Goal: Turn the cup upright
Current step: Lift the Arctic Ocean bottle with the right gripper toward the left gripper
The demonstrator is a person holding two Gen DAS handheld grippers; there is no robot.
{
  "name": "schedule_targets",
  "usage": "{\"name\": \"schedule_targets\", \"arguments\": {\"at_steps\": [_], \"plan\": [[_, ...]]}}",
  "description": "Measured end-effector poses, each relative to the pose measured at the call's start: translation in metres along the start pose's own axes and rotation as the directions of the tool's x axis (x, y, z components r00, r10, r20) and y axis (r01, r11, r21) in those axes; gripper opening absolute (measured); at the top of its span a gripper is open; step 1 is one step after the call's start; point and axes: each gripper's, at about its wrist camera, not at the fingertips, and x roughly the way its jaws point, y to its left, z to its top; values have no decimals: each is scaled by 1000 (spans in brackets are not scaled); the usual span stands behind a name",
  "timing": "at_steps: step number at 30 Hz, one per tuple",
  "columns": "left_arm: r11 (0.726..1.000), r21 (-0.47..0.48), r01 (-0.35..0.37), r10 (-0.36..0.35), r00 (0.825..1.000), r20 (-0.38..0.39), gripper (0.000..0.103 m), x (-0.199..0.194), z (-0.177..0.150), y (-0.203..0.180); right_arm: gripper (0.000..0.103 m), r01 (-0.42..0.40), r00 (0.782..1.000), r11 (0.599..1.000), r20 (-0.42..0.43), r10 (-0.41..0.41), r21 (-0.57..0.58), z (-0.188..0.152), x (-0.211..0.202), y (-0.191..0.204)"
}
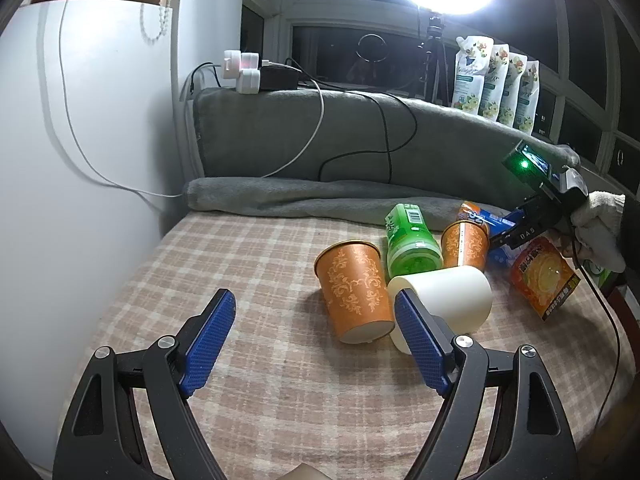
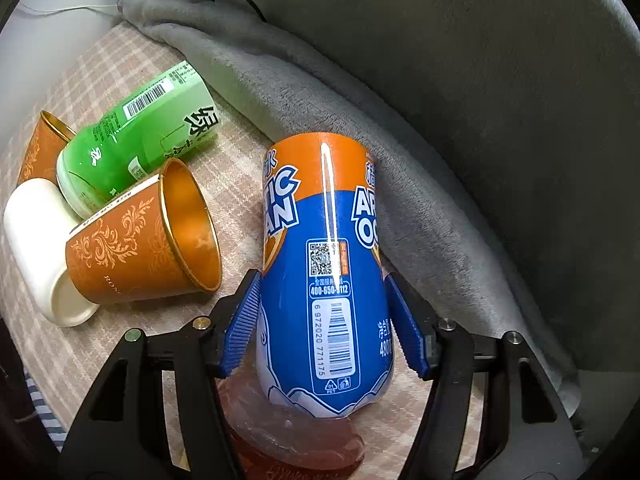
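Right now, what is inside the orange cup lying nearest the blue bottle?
Nothing visible: the orange cup's open mouth shows a bare orange inner wall. Its far bottom is in shadow and can't be checked. It rests on the white cup.

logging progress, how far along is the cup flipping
Nothing looks done: both orange cups and the white cup lie on their sides. The right gripper brackets the blue bottle, not a cup; the left gripper hovers open. All cups remain.
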Motion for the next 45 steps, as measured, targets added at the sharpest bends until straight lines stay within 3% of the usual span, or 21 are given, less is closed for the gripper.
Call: {"name": "schedule_targets", "arguments": {"at_steps": [14, 23, 29, 35, 45], "plan": [[1000, 5, 0, 0, 1000, 21, 82, -10, 1, -2, 64, 69, 994, 997, 84, -66, -33, 20, -30, 39], [1000, 13, 13, -14, 999, 45, 82, -24, 1, -8, 64, 114, 971, 993, 213, -106, -28, 6, -98, 54], [1000, 16, 24, -24, 998, 64, 82, -38, 2, -10, 64, 66, 959, 996, 280, -48, -57, -20, -143, 76], [998, 24, 52, -53, 997, 54, 82, -43, -1, -15, 64, 22, 960, 995, 280, 8, -102, -76, -171, 92], [988, -1, 153, -153, 988, -14, 82, -39, -7, -25, 64, -134, 963, 986, 248, 106, 100, -140, -138, 128]]}}
